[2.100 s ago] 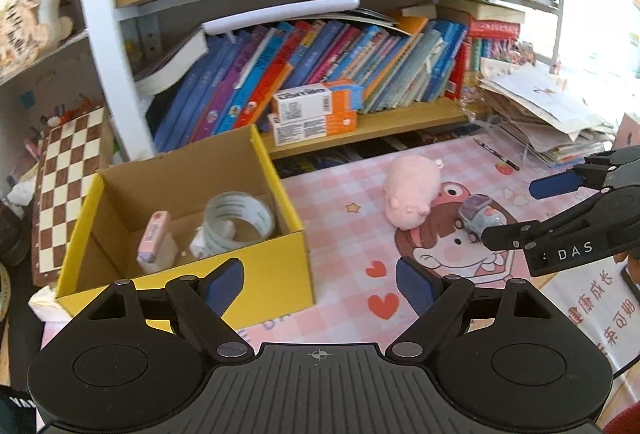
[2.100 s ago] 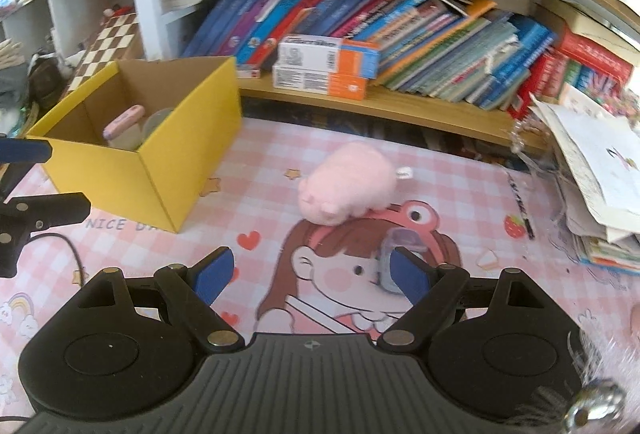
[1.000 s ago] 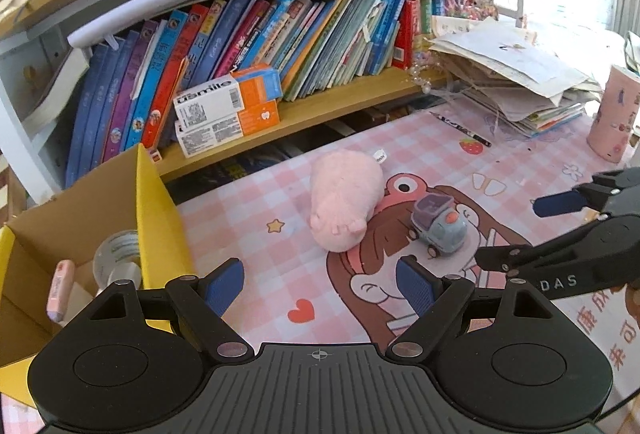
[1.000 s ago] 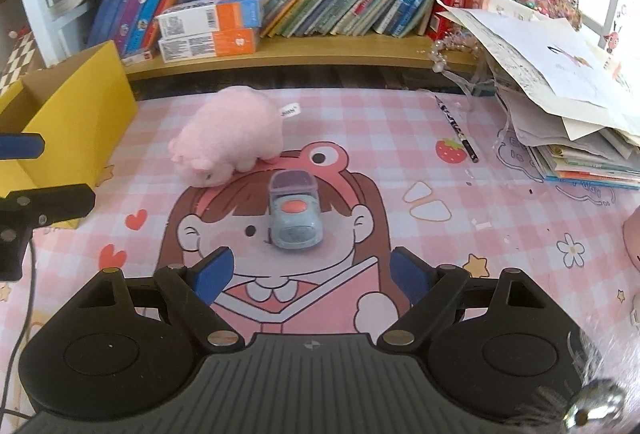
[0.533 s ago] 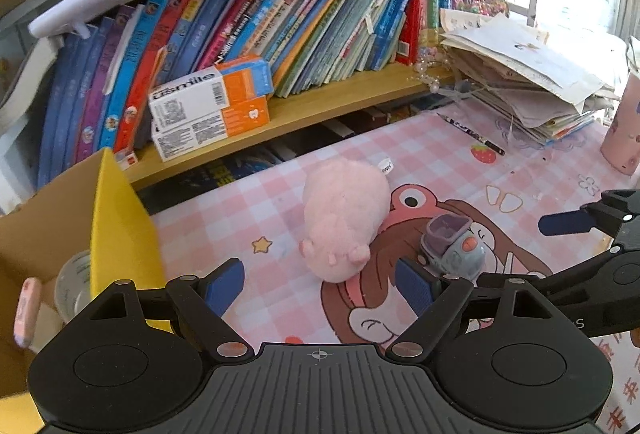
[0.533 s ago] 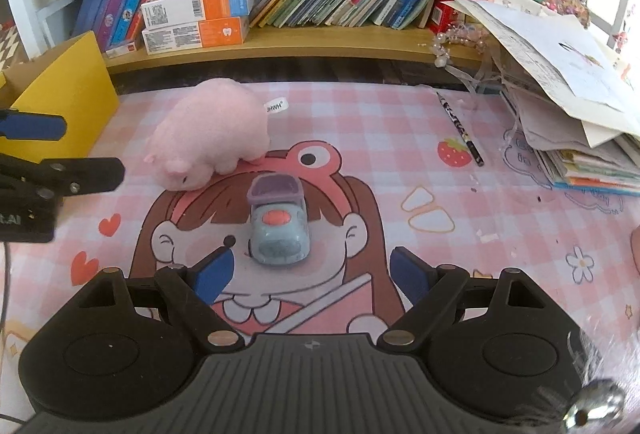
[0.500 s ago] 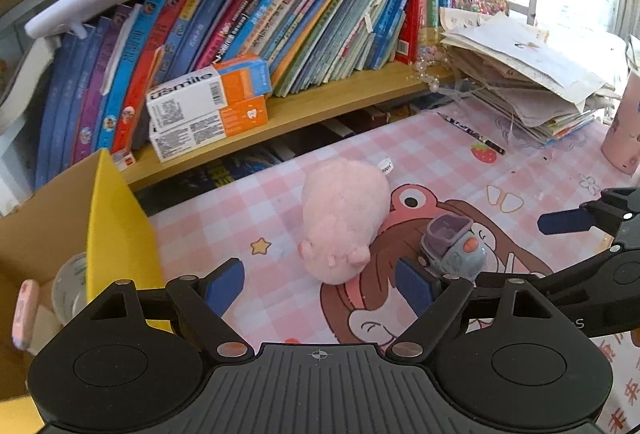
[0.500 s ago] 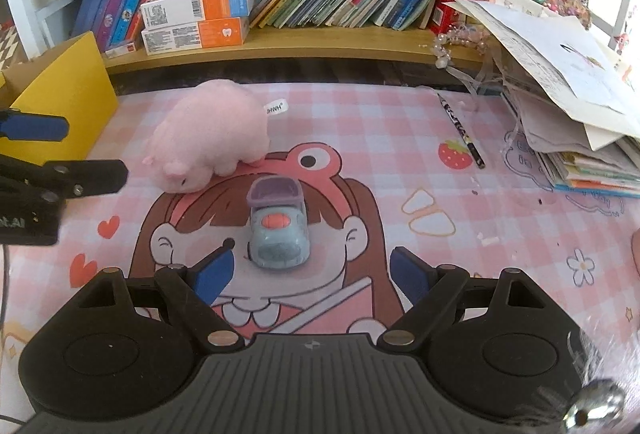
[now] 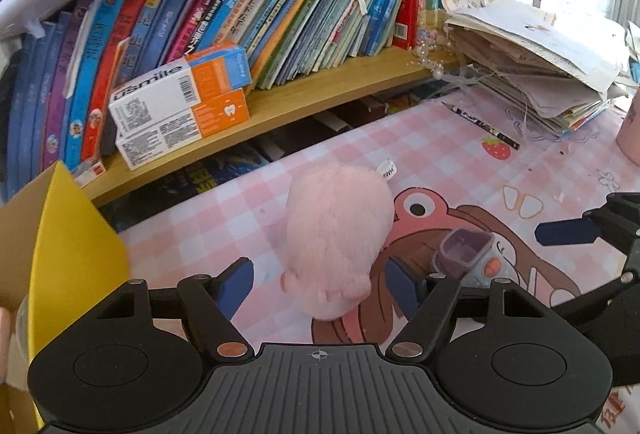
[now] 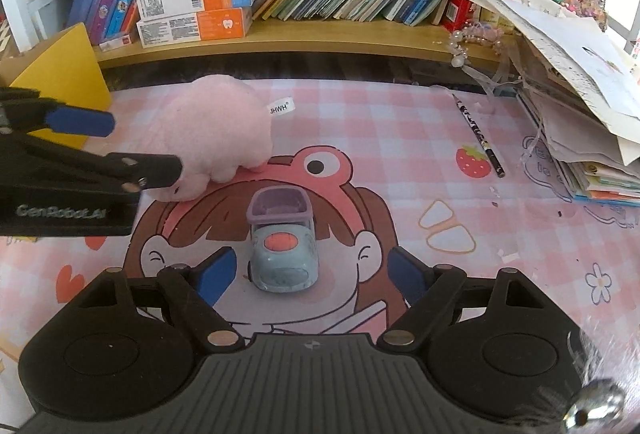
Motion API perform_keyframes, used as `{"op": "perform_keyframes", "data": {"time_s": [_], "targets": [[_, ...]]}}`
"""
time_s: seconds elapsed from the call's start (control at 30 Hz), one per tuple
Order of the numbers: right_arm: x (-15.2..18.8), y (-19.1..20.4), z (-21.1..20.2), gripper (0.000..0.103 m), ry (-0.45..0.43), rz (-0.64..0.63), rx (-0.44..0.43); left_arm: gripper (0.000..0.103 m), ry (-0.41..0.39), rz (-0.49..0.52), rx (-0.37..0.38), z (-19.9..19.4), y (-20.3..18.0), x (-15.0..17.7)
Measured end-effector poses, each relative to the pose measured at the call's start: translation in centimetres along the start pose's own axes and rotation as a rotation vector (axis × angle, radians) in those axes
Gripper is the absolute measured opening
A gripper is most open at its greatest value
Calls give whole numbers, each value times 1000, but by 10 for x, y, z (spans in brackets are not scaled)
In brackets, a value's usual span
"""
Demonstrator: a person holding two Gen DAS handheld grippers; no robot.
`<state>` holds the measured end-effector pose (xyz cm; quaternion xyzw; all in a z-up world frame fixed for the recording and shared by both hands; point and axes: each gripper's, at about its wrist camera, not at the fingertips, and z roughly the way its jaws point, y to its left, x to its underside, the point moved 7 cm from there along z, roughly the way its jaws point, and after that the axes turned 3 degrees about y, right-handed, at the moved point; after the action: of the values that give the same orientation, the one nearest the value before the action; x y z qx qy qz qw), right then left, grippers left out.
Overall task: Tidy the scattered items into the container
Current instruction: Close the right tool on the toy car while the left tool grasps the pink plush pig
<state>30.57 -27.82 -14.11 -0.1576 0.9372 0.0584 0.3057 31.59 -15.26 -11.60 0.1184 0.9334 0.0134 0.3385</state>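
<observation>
A pink plush pig [image 9: 336,234] lies on the pink checked mat [image 9: 440,137]. My left gripper [image 9: 318,288] straddles its head, jaws closing, with a small gap still showing at the left pad. Just right of the pig sits a small grey-blue toy car [image 10: 282,250] with a purple rear. It lies between the blue pads of my right gripper [image 10: 310,276], whose jaws are closing with gaps on both sides. The yellow cardboard box [image 9: 68,258] stands at the left edge, its inside mostly out of view. In the right wrist view the left gripper's fingers [image 10: 80,121] reach around the pig [image 10: 224,125].
A low wooden shelf [image 10: 320,37] packed with books runs along the back, with two orange-and-white cartons [image 10: 196,9] on it. A pile of papers [image 10: 580,105] crowds the right side. A pencil [image 10: 478,133] lies on the mat, and a pink cup [image 9: 630,129] stands at far right.
Both grippers have come forward and down, the left onto the pig and the right onto the car. Both pairs of jaws have narrowed. The yellow box has slid toward the left edge.
</observation>
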Motion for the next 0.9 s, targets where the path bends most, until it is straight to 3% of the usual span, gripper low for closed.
{"op": "perform_keyframes", "data": {"time_s": [0.17, 0.63, 0.9], "targets": [[-4, 2, 8, 78, 4, -7, -5, 65, 16, 3, 8, 14, 0, -6], [-6, 5, 26, 55, 25, 1, -28, 62, 36, -9, 37, 37, -4, -7], [-6, 8, 29, 53, 23, 7, -27, 55, 44, -9, 42, 45, -4, -5]]}}
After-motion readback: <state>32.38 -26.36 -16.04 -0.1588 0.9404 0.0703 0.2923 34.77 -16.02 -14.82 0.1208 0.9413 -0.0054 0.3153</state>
